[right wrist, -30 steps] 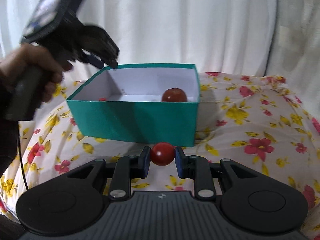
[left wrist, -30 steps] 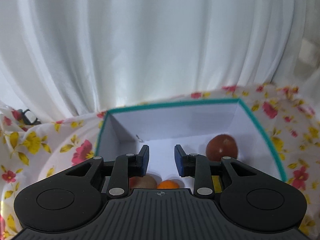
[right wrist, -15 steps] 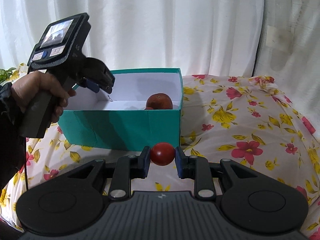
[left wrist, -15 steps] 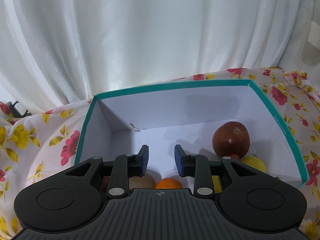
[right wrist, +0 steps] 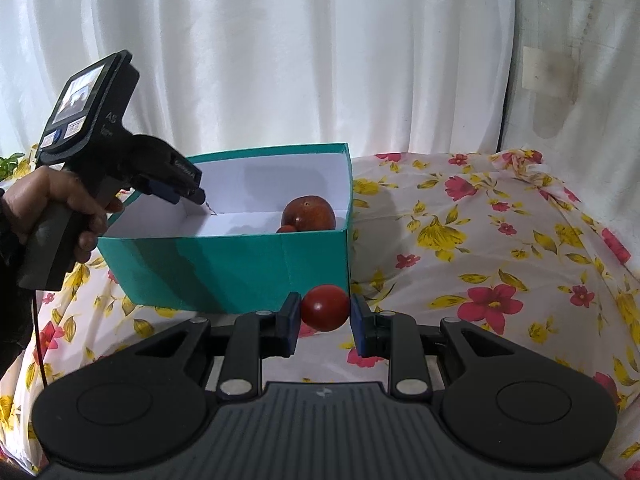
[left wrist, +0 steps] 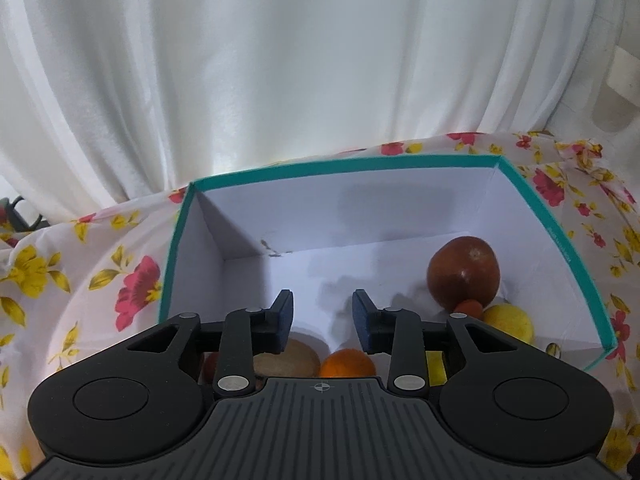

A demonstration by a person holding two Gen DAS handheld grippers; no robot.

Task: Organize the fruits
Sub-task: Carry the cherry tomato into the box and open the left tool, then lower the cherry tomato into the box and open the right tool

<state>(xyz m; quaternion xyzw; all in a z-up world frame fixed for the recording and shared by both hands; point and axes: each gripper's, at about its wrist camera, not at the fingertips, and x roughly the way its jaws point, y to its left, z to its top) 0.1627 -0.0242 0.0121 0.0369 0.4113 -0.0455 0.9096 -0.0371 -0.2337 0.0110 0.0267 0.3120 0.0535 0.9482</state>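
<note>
Fruit ready for the teal cardboard box [right wrist: 240,272].
My right claw [right wrist: 325,314] clamps the small red tomato [right wrist: 325,307] for boxing; my left claw [left wrist: 322,316], jaws just widened and empty, hangs over the box's fruit.

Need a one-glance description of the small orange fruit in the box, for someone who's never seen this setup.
Find the teal box with the white inside, on the flowered cloth. Look at its near edge, just below the left tongs. The small orange fruit there is the only bright orange one, between a tan-brown fruit and a yellow piece.
</note>
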